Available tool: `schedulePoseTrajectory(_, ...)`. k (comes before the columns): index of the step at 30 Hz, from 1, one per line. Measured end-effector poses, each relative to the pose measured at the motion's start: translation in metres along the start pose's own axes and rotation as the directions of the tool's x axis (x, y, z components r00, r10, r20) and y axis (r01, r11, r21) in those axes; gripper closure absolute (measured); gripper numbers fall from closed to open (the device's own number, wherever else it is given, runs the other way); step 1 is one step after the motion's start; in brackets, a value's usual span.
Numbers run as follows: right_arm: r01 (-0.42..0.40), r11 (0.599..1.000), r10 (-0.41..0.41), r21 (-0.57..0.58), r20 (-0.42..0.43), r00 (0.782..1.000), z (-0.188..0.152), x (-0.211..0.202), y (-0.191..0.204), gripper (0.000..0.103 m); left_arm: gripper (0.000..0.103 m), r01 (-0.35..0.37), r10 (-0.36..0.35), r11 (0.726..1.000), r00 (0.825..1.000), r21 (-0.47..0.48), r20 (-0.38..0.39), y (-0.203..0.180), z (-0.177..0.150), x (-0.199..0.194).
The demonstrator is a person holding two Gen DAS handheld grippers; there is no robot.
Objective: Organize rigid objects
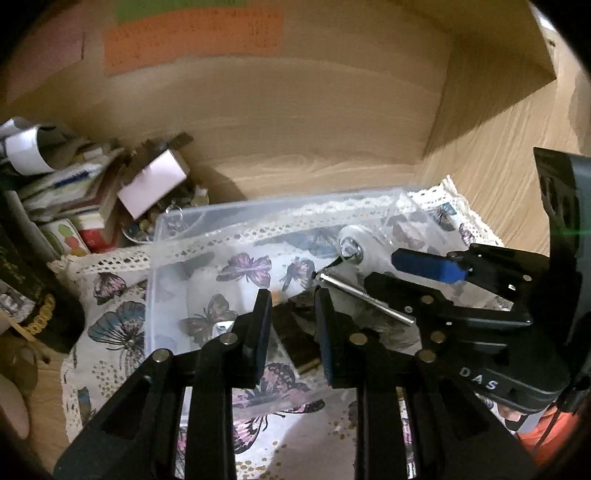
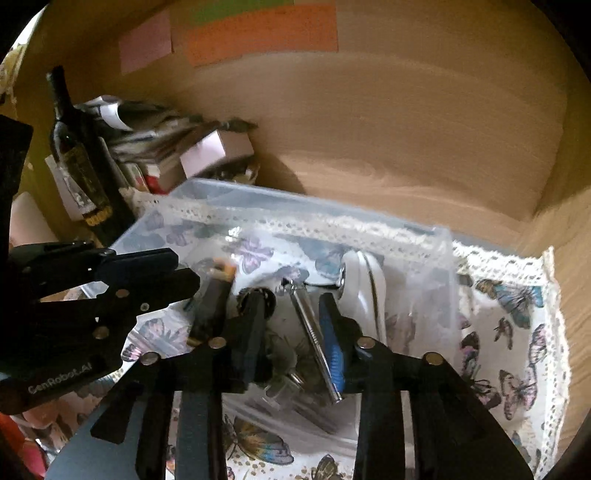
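Observation:
A clear plastic box (image 1: 192, 236) sits on a butterfly cloth; it also shows in the right wrist view (image 2: 436, 266). Inside lie a white handle piece (image 1: 356, 251), a silver metal rod (image 1: 365, 297) and a dark brown block (image 1: 295, 332). My left gripper (image 1: 293, 312) is open over the box, with the dark block between its fingers but untouched. My right gripper (image 2: 291, 312) is open over the box beside the rod (image 2: 314, 339) and the white piece (image 2: 364, 280). A dark round item (image 2: 258, 299) lies by its left finger.
A pile of boxes and papers (image 1: 110, 192) fills the left back corner. A dark wine bottle (image 2: 79, 158) stands there too. Wooden walls (image 1: 314, 129) close the back and right. Coloured sticky notes (image 2: 258, 33) hang on the back wall.

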State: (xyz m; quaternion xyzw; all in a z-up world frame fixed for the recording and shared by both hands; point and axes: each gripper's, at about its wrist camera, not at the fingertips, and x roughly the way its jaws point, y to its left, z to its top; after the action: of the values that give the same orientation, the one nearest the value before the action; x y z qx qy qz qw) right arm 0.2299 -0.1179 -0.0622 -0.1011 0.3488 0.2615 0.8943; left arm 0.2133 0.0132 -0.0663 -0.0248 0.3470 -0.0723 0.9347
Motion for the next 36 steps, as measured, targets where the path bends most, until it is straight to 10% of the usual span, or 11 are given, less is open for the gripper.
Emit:
schedulePoseTrajectory(14,0.004,0.999,-0.012,0.034,0.242,0.97,0.001,-0.108,0.003,0.055,0.061,-0.051,0.044,0.998,0.976,0.028,0.212,-0.016,-0.011,-0.093)
schedulePoseTrajectory(27,0.009,0.998,-0.033,0.06,0.409,0.912,-0.024,-0.176,0.014,0.011,0.006,-0.118,0.1,0.993,0.903,0.019,0.418,-0.039,-0.038,-0.17)
schedulePoseTrajectory(36,0.02,0.998,-0.046,0.062,0.447,0.893,-0.039,-0.195,0.023,0.0,0.002,-0.128,0.111,0.992,0.876,0.004,0.469,-0.048,-0.051,-0.195)
